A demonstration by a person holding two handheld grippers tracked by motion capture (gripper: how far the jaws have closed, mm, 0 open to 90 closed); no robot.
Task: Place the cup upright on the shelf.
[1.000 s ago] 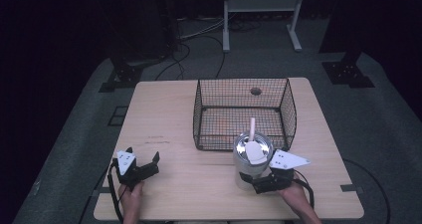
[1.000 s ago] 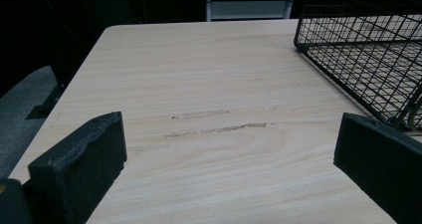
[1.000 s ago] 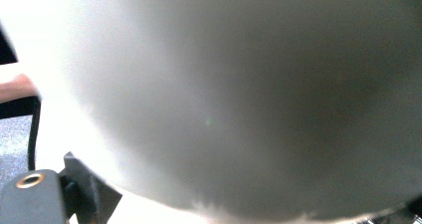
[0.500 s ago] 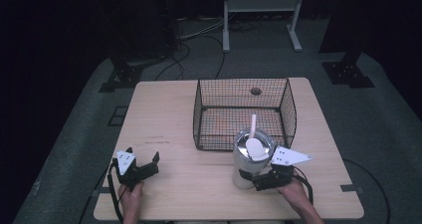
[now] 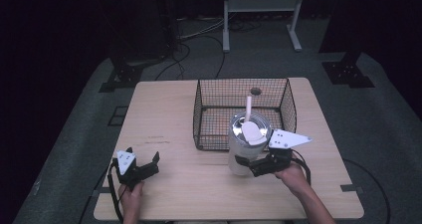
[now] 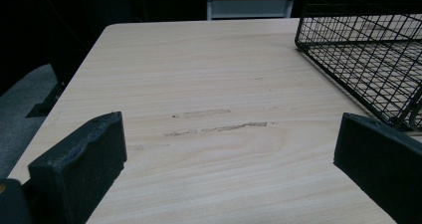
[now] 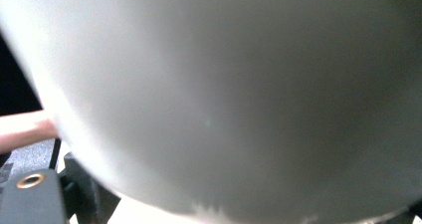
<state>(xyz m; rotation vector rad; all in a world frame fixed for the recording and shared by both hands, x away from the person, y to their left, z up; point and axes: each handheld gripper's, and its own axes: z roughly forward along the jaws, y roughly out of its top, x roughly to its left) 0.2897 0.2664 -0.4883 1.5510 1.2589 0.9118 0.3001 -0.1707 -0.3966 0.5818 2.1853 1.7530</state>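
Wooden table [image 5: 199, 109] bears left tongs [image 5: 143, 165] spread wide and empty; right tongs [image 5: 250, 165] clamp the metal canister [image 5: 246, 144].

basket [image 5: 204, 115] blk wire mesh | table [image 5: 164, 109] lt wood grain | cup [image 5: 242, 152] silver-grey | spoon [image 5: 252, 131] white
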